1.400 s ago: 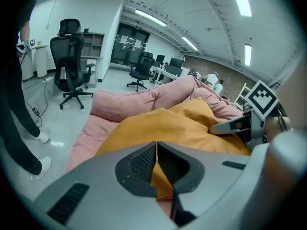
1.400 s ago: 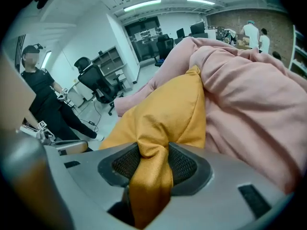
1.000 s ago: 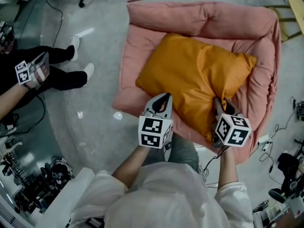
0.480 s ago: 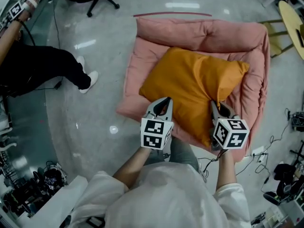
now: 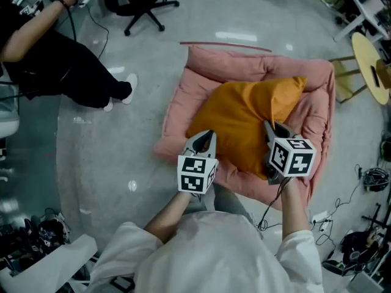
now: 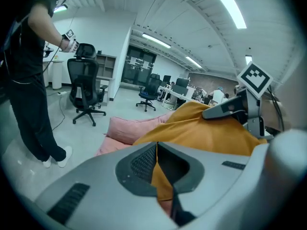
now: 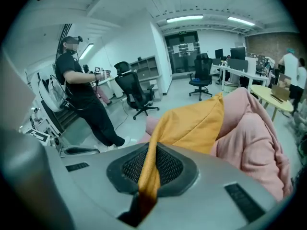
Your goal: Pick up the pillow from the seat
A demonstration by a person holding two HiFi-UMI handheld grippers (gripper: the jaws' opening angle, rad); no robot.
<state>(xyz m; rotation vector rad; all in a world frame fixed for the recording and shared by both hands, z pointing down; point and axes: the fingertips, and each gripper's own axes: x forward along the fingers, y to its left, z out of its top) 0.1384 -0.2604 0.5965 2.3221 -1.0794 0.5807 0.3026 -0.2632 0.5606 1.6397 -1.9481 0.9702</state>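
Observation:
An orange pillow point(image 5: 247, 121) hangs lifted over the pink cushioned seat point(image 5: 250, 60), its near edge raised. My left gripper point(image 5: 204, 140) is shut on the pillow's near left edge; orange cloth point(image 6: 160, 176) is pinched between its jaws. My right gripper point(image 5: 269, 130) is shut on the near right edge, and its jaws have just been closing on a fold of the pillow point(image 7: 148, 169). The pillow's far corner point(image 7: 218, 99) points up against the seat's pink wall point(image 7: 254, 128). The right gripper point(image 6: 228, 110) shows in the left gripper view, above the orange cloth.
A person in black point(image 5: 55, 54) stands at the left with a marker cube on the hand. Office chairs point(image 5: 143, 8) stand behind the seat. A round wooden stool point(image 5: 369, 66) is at the right. Cables point(image 5: 324, 215) lie on the floor beside my right side.
Both grippers have risen with the pillow, whose near edge has come up off the seat. The person in black has moved up and left in the head view.

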